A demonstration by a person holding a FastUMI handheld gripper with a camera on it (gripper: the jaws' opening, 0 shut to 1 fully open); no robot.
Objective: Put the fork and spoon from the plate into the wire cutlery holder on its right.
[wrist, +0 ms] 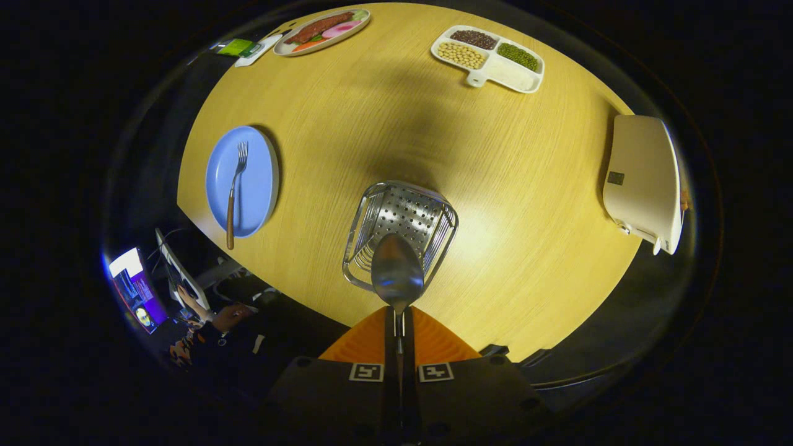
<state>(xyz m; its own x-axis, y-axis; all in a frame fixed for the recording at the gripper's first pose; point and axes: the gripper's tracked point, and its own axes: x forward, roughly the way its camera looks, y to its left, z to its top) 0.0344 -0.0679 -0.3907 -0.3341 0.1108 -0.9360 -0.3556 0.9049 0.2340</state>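
My gripper [399, 322] is shut on the spoon [396, 272], both fingers pressing its thin handle. The spoon's bowl points forward and hangs high above the wire cutlery holder [401, 214], over the holder's near rim. I look straight down into the holder, which stands on the wooden table [508, 173] and shows a perforated metal bottom. Far to the left of the holder lies the blue plate [243, 181]. On it rests the fork [234, 189], tines away from me and its wooden handle sticking out over the plate's near rim.
A white divided tray [489, 57] of beans and peas lies at the table's far side. A plate of food [322, 31] sits far left. A white appliance [644, 183] stands at the right edge. Beyond the table's near-left edge, a person's hand [226, 316] and a lit screen [137, 291] show.
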